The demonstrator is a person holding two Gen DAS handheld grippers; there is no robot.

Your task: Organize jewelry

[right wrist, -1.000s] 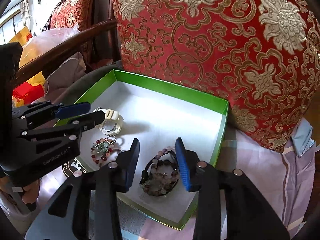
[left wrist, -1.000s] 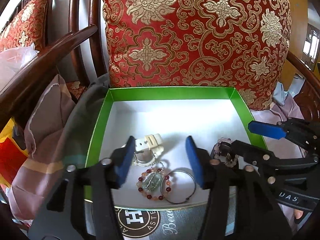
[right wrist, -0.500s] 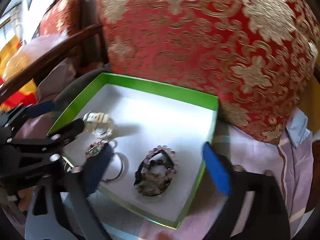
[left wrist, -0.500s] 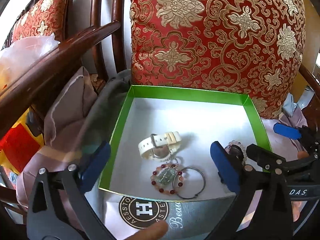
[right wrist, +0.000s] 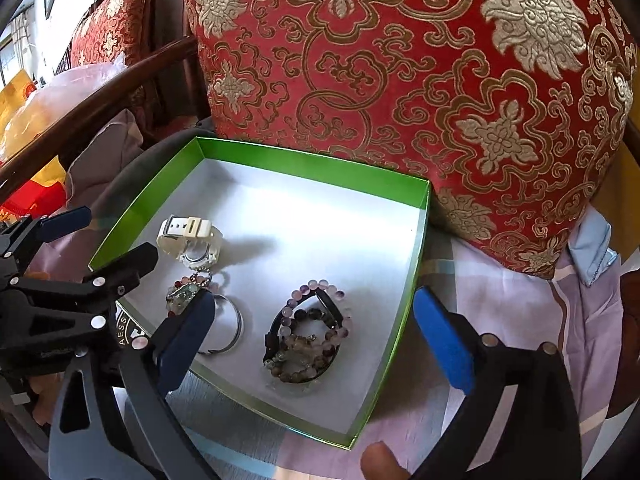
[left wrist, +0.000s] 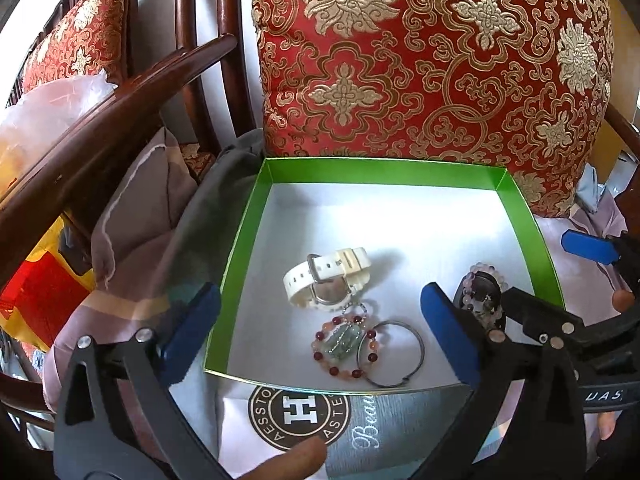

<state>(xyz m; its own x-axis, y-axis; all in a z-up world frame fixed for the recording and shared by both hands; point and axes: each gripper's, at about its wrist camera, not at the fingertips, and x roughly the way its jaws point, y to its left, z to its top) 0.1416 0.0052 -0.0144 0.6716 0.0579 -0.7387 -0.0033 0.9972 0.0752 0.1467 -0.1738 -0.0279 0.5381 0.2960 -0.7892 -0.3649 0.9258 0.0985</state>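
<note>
Both the left tongs and right tongs, narrower a second ago, now stand spread and empty over the green box, where the white watch, red-beaded bracelet and what seems a dark bead cluster lie.

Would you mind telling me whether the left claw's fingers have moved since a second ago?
Yes. The left claw has spread wide open: its fingers were closed in around the beaded bracelet, and one now stands outside the green box wall.

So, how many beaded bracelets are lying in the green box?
2 at least: a red-and-orange beaded bracelet near the front edge, below the white watch; pale purple beads at the right, where darker strands may be further bracelets.
</note>
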